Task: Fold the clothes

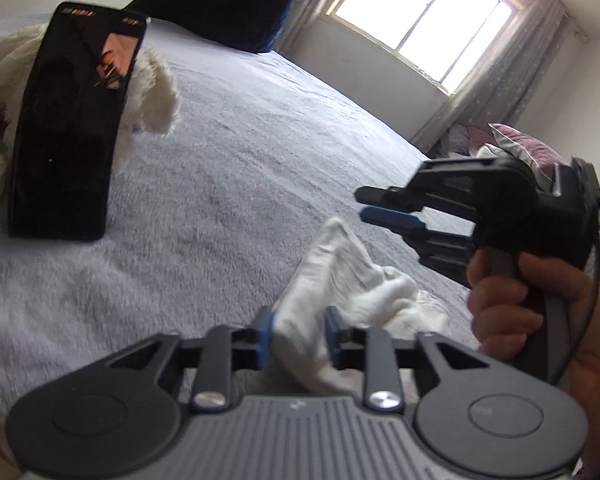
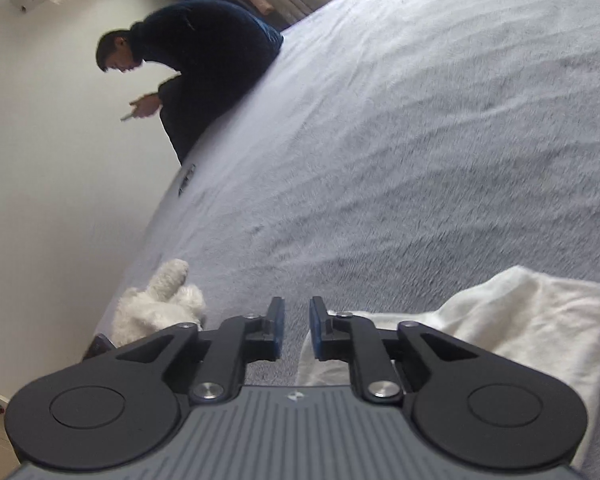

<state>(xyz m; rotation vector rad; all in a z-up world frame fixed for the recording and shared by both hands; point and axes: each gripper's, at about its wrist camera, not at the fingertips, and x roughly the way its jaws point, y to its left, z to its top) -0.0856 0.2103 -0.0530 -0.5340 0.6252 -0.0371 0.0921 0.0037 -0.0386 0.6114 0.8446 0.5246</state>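
A small crumpled white garment (image 1: 340, 272) lies on the grey fleece bed cover (image 1: 240, 160). My left gripper (image 1: 298, 328) stands open over its near end, and a fold of the cloth rises between the blue pads without being pinched. My right gripper (image 1: 362, 204), held by a hand (image 1: 500, 308), hovers just right of the garment with its fingers slightly apart. In the right wrist view the right gripper (image 2: 296, 328) is open with only bed cover (image 2: 420, 160) in the gap. There the garment (image 2: 520, 320) lies under and beside its right finger.
A tall black case (image 1: 68, 140) stands on the bed at left, in front of a fluffy white item (image 1: 152, 80) (image 2: 160, 308). A person (image 2: 204, 60) in dark clothes sits on the far bed edge. Pillows (image 1: 520, 148) lie below the window (image 1: 420, 20).
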